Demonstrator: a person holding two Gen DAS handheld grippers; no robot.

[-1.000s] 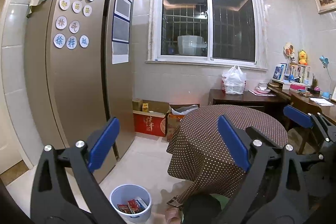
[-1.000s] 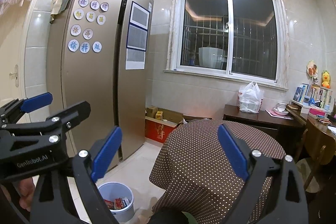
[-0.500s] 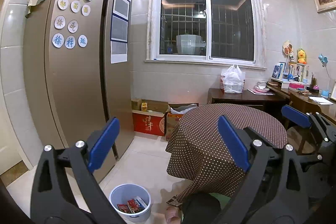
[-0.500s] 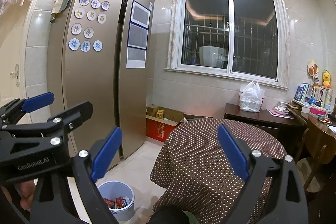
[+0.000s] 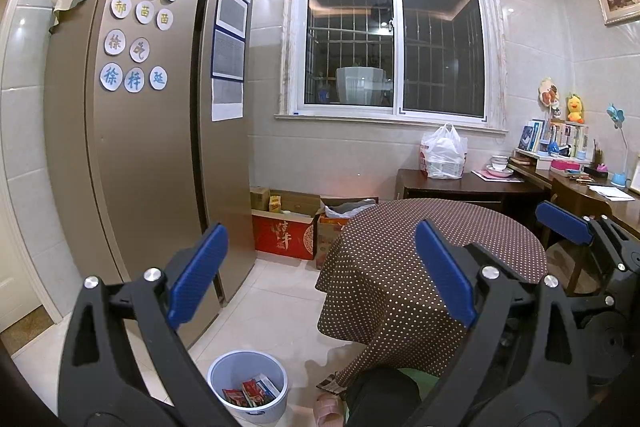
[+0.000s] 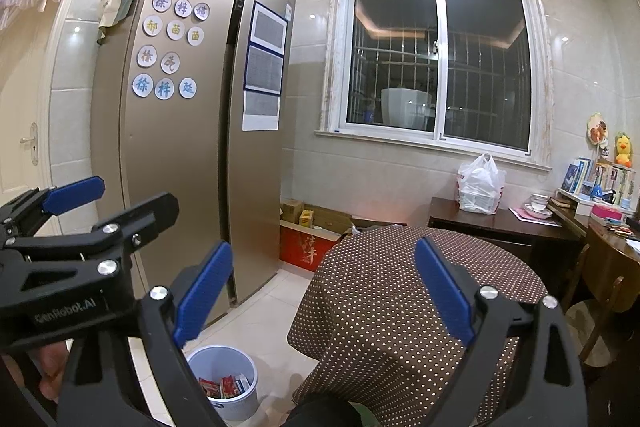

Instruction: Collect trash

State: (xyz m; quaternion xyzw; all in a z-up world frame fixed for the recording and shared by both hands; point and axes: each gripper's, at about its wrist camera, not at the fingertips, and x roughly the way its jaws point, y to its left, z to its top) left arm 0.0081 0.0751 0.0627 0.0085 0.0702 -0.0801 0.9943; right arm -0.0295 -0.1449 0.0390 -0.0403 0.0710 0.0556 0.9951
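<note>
A small white trash bin (image 5: 249, 383) stands on the tiled floor below me, with several red and white wrappers (image 5: 251, 391) inside. It also shows in the right wrist view (image 6: 224, 381). My left gripper (image 5: 320, 267) is open and empty, held high above the bin. My right gripper (image 6: 322, 277) is open and empty too, beside the left one. A small dark wrapper (image 5: 330, 383) lies on the floor by the tablecloth's hem.
A round table with a brown dotted cloth (image 5: 432, 259) stands right of the bin. A tall bronze fridge (image 5: 144, 155) is on the left. Cardboard boxes (image 5: 286, 227) sit under the window. A dark desk (image 5: 480, 187) carries a white plastic bag (image 5: 443, 153).
Both grippers have drifted slightly; the view shifts a little. Nothing was taken hold of or let go.
</note>
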